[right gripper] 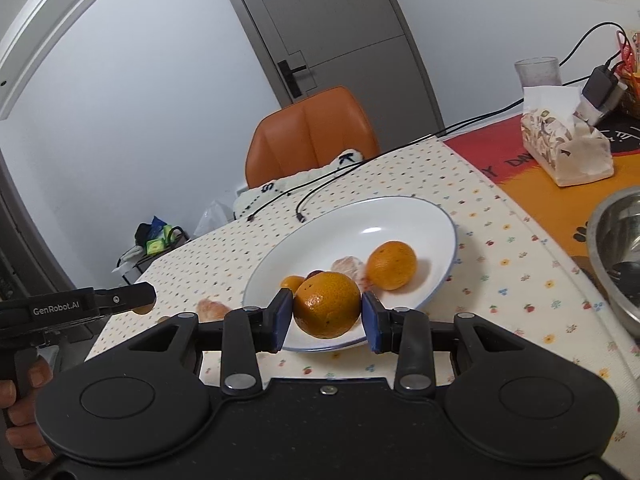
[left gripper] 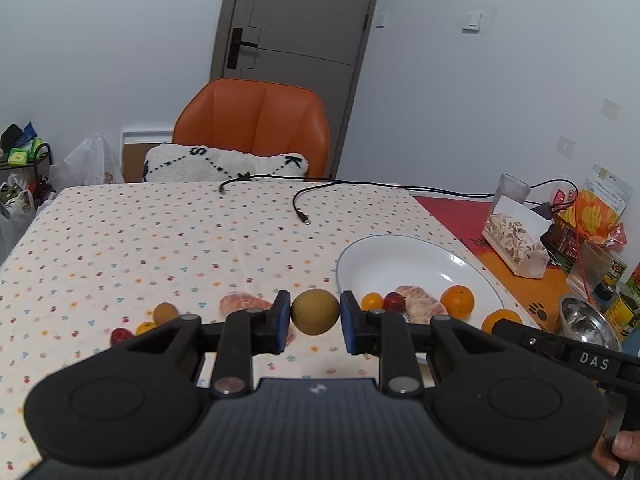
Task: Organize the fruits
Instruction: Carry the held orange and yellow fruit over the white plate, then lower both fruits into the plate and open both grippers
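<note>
The left gripper [left gripper: 315, 322] has its fingers clamped on a round brown fruit [left gripper: 315, 312], held over the cloth-covered surface [left gripper: 160, 240] just left of the white plate [right gripper: 400, 216]; the right gripper [right gripper: 326, 318] is clamped on an orange [right gripper: 327, 305] above the plate's near rim. Both fruits are round and smooth, so one could slip out, or, let go over the rim, roll off and knock the orange [right gripper: 391, 265] already lying in the plate

Soft, even indoor light fills both views, with faint shadows. A white glare spot sits on the plate [right gripper: 400, 216]. Fisheye distortion bends the edges, darkening the corners.
</note>
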Action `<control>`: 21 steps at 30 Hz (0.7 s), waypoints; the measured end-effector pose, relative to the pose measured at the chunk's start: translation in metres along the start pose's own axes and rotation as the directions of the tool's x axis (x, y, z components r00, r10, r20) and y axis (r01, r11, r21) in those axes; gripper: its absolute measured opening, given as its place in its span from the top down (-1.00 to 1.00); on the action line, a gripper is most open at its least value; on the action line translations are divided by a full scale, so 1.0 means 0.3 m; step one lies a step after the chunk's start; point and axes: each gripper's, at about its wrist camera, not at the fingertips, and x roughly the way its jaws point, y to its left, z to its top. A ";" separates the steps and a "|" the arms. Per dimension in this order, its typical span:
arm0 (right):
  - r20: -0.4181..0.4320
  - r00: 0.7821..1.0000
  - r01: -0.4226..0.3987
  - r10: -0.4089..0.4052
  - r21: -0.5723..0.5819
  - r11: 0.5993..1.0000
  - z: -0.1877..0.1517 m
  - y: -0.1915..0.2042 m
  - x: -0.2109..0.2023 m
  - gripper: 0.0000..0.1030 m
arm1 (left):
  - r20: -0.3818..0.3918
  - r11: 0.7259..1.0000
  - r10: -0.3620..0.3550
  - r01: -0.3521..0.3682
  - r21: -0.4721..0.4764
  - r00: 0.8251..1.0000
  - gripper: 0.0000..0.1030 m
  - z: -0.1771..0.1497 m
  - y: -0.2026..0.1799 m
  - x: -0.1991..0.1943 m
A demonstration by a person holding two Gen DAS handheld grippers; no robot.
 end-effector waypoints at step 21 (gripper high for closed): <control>0.017 0.998 0.067 -0.067 0.043 0.997 0.033 -0.103 0.080 0.20 | -0.045 0.998 -0.057 0.058 0.038 0.997 0.52 0.007 -0.128 0.164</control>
